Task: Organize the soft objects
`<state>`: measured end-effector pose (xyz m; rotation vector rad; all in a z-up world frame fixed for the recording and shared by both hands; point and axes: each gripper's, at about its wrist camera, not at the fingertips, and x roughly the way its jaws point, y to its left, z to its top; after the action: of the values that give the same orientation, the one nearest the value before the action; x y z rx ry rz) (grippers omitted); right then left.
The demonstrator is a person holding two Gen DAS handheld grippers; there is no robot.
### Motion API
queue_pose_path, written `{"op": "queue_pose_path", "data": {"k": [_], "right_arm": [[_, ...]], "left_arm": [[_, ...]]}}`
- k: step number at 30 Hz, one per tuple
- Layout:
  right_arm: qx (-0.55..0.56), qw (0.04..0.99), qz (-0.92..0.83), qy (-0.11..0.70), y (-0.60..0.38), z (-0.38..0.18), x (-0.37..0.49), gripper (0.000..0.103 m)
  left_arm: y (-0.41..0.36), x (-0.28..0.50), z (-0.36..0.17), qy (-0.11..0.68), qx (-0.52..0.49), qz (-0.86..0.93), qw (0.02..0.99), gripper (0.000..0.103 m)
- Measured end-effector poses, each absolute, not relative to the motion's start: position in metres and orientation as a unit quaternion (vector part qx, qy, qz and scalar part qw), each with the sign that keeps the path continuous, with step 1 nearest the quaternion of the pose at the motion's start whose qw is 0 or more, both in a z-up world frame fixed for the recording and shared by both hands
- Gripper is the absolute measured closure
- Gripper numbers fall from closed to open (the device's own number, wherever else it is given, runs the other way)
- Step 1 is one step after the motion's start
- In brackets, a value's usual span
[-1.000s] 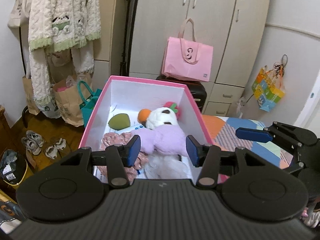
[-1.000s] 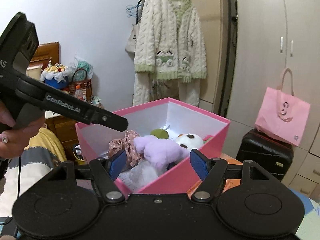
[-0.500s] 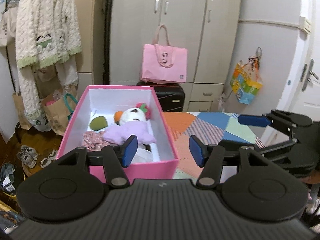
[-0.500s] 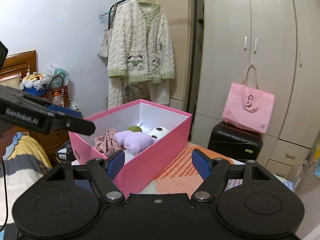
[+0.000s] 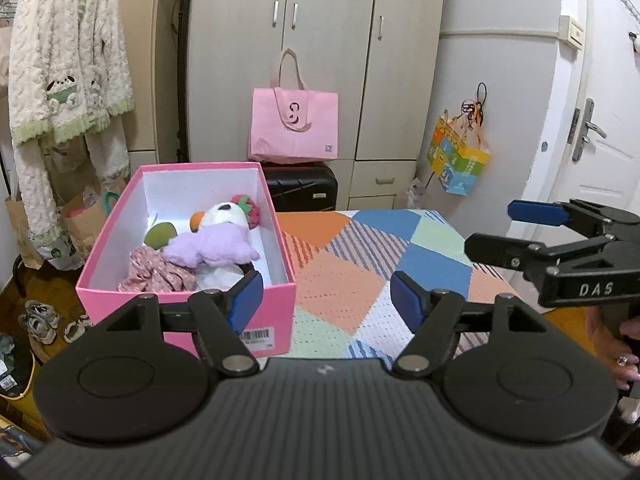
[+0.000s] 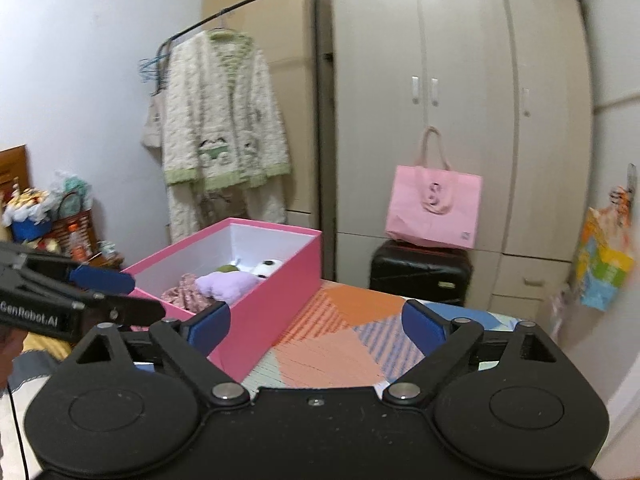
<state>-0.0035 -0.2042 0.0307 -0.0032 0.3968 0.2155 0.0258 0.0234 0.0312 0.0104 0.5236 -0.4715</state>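
**Seemingly near done: soft things boxed, both grippers empty**

Seemingly, little is left. From the left wrist view, the left gripper [image 5: 326, 300] has nothing between its blue pads and its jaws are opening above the patchwork cloth [image 5: 352, 280] on the table. One pink box [image 5: 188, 308] at the table's left edge holds the soft objects: one white plush toy [image 5: 224, 218], one lilac plush [image 5: 212, 246], one floral fabric piece [image 5: 156, 274] and one green soft piece [image 5: 160, 234]. The right gripper [image 5: 516, 232] shows at the right edge. No loose soft object lies on the visible cloth.

From the right wrist view, the right gripper [image 6: 316, 326] is likewise empty, its jaws opening wide. The same box sits ahead to the left, the lilac plush uppermost, with the left gripper beside it.
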Motion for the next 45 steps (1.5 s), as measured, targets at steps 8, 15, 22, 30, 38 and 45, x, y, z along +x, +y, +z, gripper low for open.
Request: {"op": "queue_pose_path", "data": {"k": [8,15,22,30,38,45], "right_arm": [[0.020,0.977,0.014,0.210,-0.206,0.026,-0.014,0.000],[0.031,0.976,0.022,0.214,-0.206,0.029,-0.037,0.000],[0.045,0.975,-0.001,0.216,-0.209,0.018,-0.045,0.000],[0.019,0.975,-0.017,0.221,-0.200,0.009,-0.040,0.000],[0.011,0.975,-0.036,0.221,-0.198,0.004,-0.038,0.000],[0.030,0.974,-0.042,0.221,-0.209,0.004,-0.044,0.000]], "left_arm": [[0.021,0.019,0.026,0.235,-0.005,-0.219,0.947,0.011],[0.015,0.009,0.021,0.225,-0.007,-0.200,0.953,0.002],[0.004,0.007,0.007,0.217,0.003,-0.181,0.959,0.000],[-0.003,0.010,-0.002,0.232,0.009,-0.159,0.960,0.000],[-0.007,0.003,-0.003,0.214,0.028,-0.131,0.968,0.000],[-0.005,0.000,-0.006,0.216,0.027,-0.127,0.968,0.000]]}}
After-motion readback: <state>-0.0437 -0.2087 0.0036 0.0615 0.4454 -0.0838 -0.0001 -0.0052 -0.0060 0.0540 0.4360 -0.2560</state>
